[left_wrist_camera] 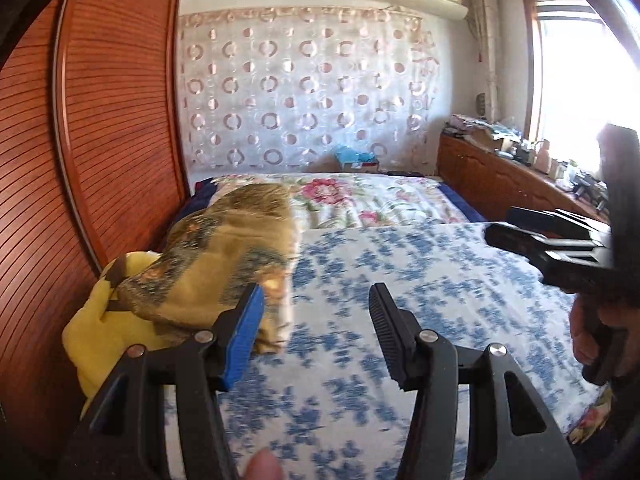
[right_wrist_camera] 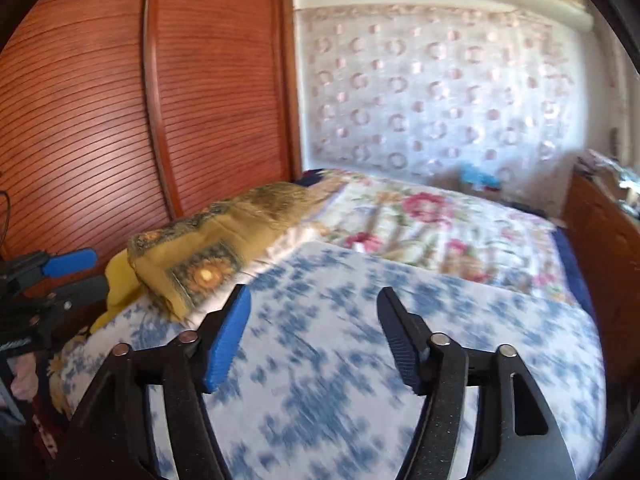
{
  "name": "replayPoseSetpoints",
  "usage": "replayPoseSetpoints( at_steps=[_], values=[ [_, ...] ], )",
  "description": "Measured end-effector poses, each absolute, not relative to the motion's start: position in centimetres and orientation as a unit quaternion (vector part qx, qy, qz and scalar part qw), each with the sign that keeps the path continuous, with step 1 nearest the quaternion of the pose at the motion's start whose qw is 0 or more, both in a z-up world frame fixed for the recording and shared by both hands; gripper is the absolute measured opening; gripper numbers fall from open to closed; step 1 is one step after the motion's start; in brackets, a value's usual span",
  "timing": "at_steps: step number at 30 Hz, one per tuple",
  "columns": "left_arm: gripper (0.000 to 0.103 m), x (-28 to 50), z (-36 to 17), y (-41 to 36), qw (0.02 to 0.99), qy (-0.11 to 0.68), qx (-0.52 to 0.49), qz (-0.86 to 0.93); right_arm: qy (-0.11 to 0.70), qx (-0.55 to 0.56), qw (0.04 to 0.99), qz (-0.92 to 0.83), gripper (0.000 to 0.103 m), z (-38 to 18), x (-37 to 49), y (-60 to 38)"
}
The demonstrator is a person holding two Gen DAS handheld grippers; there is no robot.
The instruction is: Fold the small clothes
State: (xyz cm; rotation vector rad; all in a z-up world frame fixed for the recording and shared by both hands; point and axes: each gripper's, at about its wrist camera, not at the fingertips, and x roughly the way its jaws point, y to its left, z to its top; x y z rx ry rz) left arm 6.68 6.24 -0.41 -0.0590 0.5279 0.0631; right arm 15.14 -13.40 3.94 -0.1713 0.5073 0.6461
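My left gripper (left_wrist_camera: pixel 316 300) hangs over the blue-and-white flowered sheet (left_wrist_camera: pixel 400 280) with its fingers apart and nothing between them; the blue pad (left_wrist_camera: pixel 244 336) sits on the left finger, the ribbed black one on the right. My right gripper (right_wrist_camera: pixel 314 304) is likewise spread, jaws wide and empty, above the same sheet (right_wrist_camera: pixel 340 340). In the left wrist view the right gripper (left_wrist_camera: pixel 500 226) shows off to the right of my fingers, its jaws also apart, with a hand (left_wrist_camera: pixel 588 336) on its handle. From the right wrist view the left gripper (right_wrist_camera: pixel 90 270) sits far to the left of my fingers.

Just beyond and left of both sets of fingertips lies the nearest cloth: a mustard-yellow patterned textile (right_wrist_camera: pixel 208 248), folded into a long bundle along the edge of the bed, resting partly on a plain yellow cloth (left_wrist_camera: pixel 96 332) that spills out beneath it. Whether that bundle is one of the small clothes I cannot tell. In the left view the blue-padded finger overlaps its near end, though I cannot tell if it touches.

Straight ahead of the fingers the sheet is bare, then comes a quilt with pink flowers (right_wrist_camera: pixel 420 216). To the left stands a slatted wooden wardrobe (left_wrist_camera: pixel 120 120), close behind the bundle. Far ahead hangs a curtain with circles (left_wrist_camera: pixel 300 88); to the right runs a wooden cabinet (left_wrist_camera: pixel 500 176) heaped with clutter under a bright window (left_wrist_camera: pixel 580 80).
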Motion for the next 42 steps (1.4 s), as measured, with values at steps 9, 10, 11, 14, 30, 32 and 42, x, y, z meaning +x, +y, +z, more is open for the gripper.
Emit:
replayPoseSetpoints(
  at_steps=[9,10,11,14,30,32,42],
  values=[
    [0.054,6.5,2.1,0.8,0.969,0.247,-0.019,-0.016,0.218,-0.036,0.949,0.226,0.083,6.7,9.9,-22.2],
    [0.054,6.4,2.4,0.4,0.969,0.244,-0.018,-0.019,0.213,-0.03,0.952,0.216,0.083,7.1,9.4,-23.0],
    [0.054,6.3,2.9,0.1,0.97,0.241,-0.017,-0.022,0.21,-0.025,0.955,0.21,0.083,7.4,9.1,-23.7],
    [0.054,5.8,4.1,-0.7,0.972,0.232,-0.016,-0.026,0.201,-0.016,0.959,0.197,0.083,8.4,8.1,-25.1],
    [0.054,4.1,6.2,-1.9,0.977,0.211,-0.011,-0.021,0.176,-0.012,0.968,0.179,0.083,9.8,5.6,-26.6],
    [0.054,4.1,6.2,-1.8,0.977,0.211,-0.011,-0.02,0.177,-0.012,0.968,0.18,0.083,9.8,5.5,-26.6],
    [0.054,4.2,6.1,-1.7,0.977,0.213,-0.013,-0.021,0.176,-0.014,0.968,0.177,0.083,10.1,5.3,-26.7]
  ],
)
